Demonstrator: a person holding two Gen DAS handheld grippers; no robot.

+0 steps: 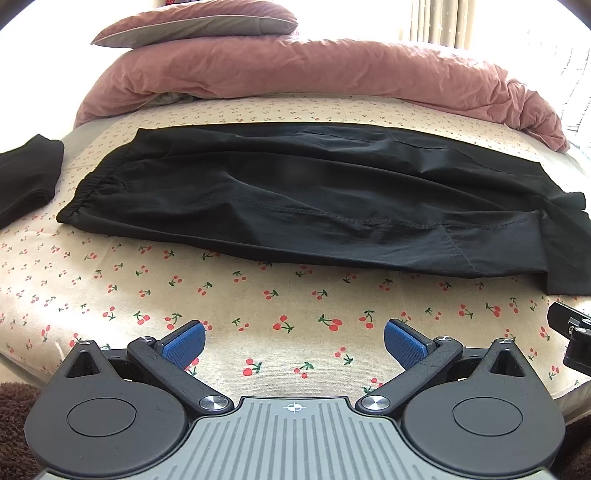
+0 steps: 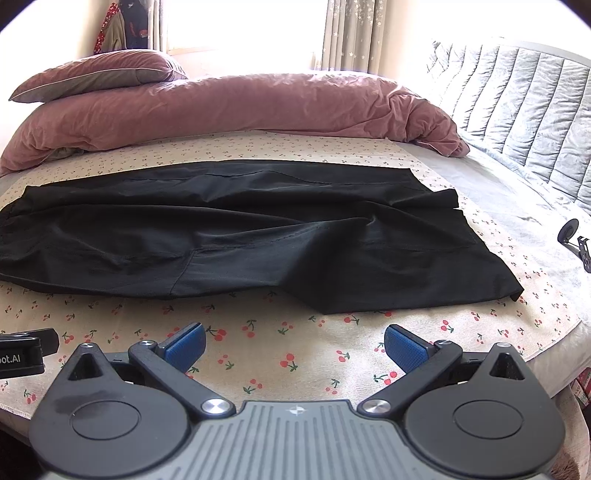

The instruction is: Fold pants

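The black pants [image 1: 295, 199] lie flat on the bed, across a cream sheet [image 1: 258, 306] with little red cherries printed on it. The cloth is thin and smooth with a slight shine, and it has soft wrinkles and a stitched seam running along it. One leg seems to be laid over the other, so the pants make one long, wide strip. The bunched, stretchy waistband [image 1: 88, 188] is at the left end, and the straight leg ends [image 2: 424, 280] are at the right end. The left tool [image 1: 294, 339] hangs above the sheet, just in front of the pants, with its two blue bumpy pads spread wide apart and nothing between them. The right tool [image 2: 294, 343] is the same, wide apart and holding nothing, near the leg end of the pants. Behind the pants sits a puffy, crumpled pink quilt [image 1: 314, 81] rolled into a long lump, with a flat pink pillow [image 1: 199, 22] on top. Another dark piece of folded cloth [image 1: 26, 177] lies at the far left. A grey padded headboard [image 2: 524, 110] with sewn lines stands at the right.
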